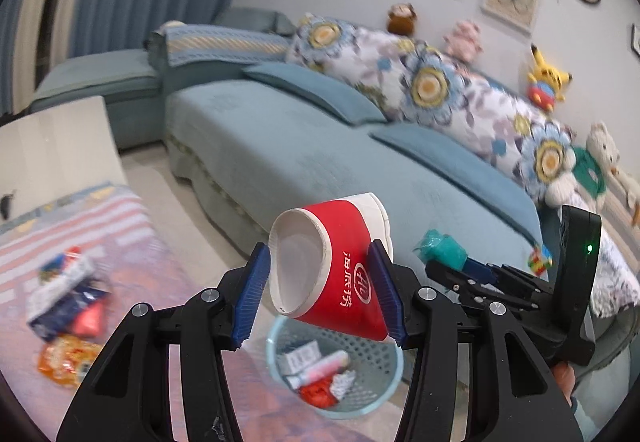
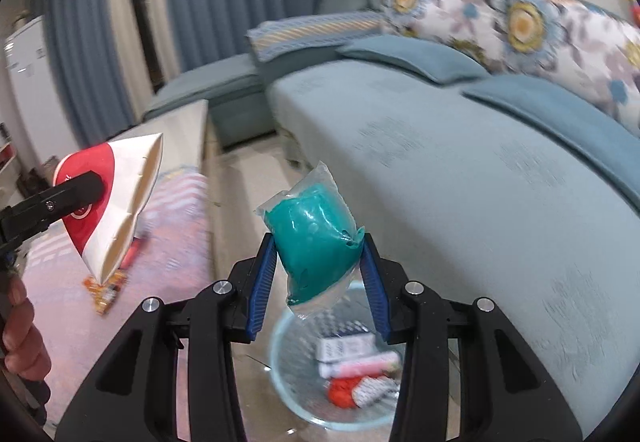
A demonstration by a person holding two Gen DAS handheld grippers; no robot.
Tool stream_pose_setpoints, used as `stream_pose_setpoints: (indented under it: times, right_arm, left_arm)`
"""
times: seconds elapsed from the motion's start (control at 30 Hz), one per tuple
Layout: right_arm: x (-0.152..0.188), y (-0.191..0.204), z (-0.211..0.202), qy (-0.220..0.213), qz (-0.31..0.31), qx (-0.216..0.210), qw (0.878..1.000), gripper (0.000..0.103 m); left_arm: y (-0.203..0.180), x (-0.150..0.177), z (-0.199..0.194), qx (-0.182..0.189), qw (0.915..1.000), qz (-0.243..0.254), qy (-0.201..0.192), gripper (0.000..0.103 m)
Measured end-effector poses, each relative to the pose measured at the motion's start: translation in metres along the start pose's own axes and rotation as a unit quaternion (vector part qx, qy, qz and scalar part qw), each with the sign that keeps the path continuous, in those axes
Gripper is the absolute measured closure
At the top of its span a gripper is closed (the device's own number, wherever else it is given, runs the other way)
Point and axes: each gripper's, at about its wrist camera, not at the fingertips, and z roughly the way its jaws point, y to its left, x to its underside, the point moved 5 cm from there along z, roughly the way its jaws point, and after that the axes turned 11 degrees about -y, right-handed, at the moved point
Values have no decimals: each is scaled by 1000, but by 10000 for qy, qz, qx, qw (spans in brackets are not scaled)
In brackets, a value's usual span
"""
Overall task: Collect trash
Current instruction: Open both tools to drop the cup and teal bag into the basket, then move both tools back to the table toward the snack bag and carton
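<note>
Left gripper (image 1: 320, 294) clamps squashed cup (image 1: 332, 262) above basket (image 1: 372, 374).

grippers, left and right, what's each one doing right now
left gripper: closed on a squashed red and white paper cup
right gripper: closed on a clear bag of teal stuff

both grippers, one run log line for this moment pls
left gripper: shut on paper cup | right gripper: shut on teal pouch | bin: below, part-filled
</note>
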Motion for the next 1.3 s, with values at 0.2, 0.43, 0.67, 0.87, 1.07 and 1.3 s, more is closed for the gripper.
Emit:
stream_pose_setpoints:
  times: [0.2,0.43,0.67,0.87,1.07,1.3]
  right_arm:
    - [65,-45,21,518,528,290,9968,64]
    - [117,-69,43,1040,944,430,9892,61]
    - [135,-81,58,1253,1081,513,9849,58]
    - [135,-82,59,1229,1137,558,9843,54]
    - [139,-78,50,1224,1078,544,9851,48]
    - [131,-63,39,1147,1019,394,9874,48]
  left_arm:
    - [-32,50,49,28,9980,262,576,54]
    - [-38,98,83,-51,9914,485,1212,52]
    - [-26,115,92,6,9883,365,1484,53]
    - [-22,113,88,-19,9893,286,1433,53]
    - [-17,106,79,-10,9906,180,1355,53]
    - [-16,96,62,42,9924,123,1220,53]
